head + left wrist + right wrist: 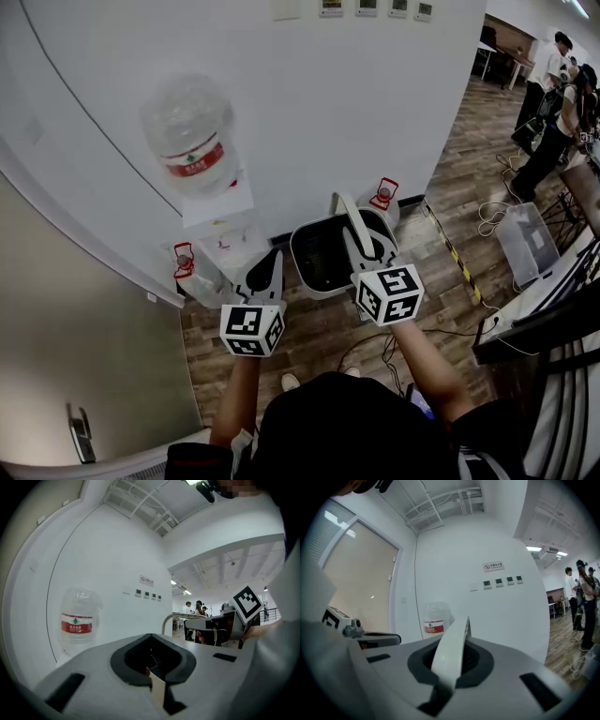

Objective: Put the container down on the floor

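The container (pixel 319 267) is a white bin with a dark inside and an arched white handle (pixel 349 214). It hangs in the air above the wooden floor (pixel 450 197). My right gripper (pixel 364 248) is shut on the handle, and in the right gripper view the white handle (pixel 452 651) runs up between the jaws. My left gripper (pixel 272 267) sits against the container's left rim. In the left gripper view a thin cream edge (pixel 158 688) is pinched between the jaws, which seems to be that rim. The container's body is hidden in both gripper views.
A water dispenser with a big clear bottle (pixel 192 136) stands against the white wall just left of the container. Red-capped jugs (pixel 185 264) (pixel 382 199) sit on the floor. To the right are striped floor tape (pixel 457 258), cables (pixel 492 216), a clear box (pixel 525 239) and people (pixel 553 112).
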The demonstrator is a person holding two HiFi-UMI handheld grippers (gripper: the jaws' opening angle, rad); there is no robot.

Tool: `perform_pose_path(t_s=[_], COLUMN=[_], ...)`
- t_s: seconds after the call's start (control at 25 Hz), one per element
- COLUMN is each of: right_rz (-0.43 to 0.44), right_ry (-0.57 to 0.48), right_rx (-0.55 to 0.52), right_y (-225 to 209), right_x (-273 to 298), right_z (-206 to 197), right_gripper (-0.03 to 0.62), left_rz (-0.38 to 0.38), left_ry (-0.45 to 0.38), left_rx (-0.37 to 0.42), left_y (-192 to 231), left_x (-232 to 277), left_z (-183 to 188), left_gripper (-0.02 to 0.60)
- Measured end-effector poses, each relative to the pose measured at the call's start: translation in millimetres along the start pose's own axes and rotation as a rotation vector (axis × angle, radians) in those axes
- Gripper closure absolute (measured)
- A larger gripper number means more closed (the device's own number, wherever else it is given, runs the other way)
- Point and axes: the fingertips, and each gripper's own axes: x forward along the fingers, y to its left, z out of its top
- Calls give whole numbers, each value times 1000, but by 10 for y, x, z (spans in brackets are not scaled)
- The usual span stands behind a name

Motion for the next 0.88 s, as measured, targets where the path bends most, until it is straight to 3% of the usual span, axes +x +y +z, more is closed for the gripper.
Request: perform_pose_path(t_s=[0.44, 0.88], right_rz=[50, 58], right_ry=[16, 21], right_rx=[-6, 6], right_y=[-389, -560], right_x=[-257, -176], right_z=[-89, -131], right_gripper=[566, 566], left_rz=[65, 93], left_ry=[-5, 9], left_rx=[-11, -12], left_y=[-428, -437], left_x=[95, 215], left_z=[-62, -110], left_gripper=[565, 565])
